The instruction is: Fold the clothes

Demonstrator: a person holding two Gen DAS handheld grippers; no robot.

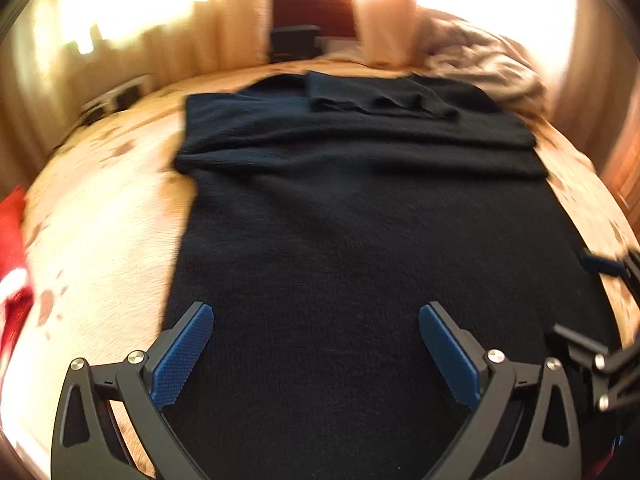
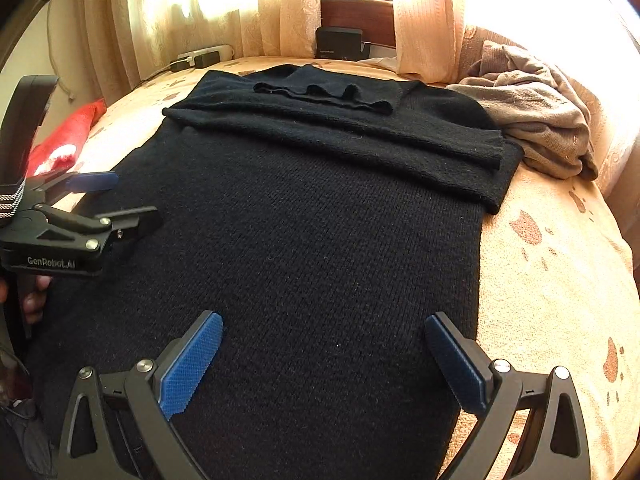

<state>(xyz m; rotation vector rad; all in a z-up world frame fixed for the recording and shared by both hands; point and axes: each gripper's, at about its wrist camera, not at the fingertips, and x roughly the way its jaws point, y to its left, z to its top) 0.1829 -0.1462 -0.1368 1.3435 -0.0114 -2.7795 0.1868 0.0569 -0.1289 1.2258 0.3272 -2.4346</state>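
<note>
Black sweater (image 2: 304, 240) flat, both grippers' fingers (image 1: 184, 356) apart

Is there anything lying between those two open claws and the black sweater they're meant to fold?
Nothing visible. The left gripper and right gripper both hang open directly over the black sweater. The brown garment lies heaped beside its far corner.

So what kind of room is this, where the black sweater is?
Most likely a bedroom. The black sweater lies spread on a bed with a paw-print cover, peach curtains hang over bright windows behind, and more clothes are heaped nearby.
</note>
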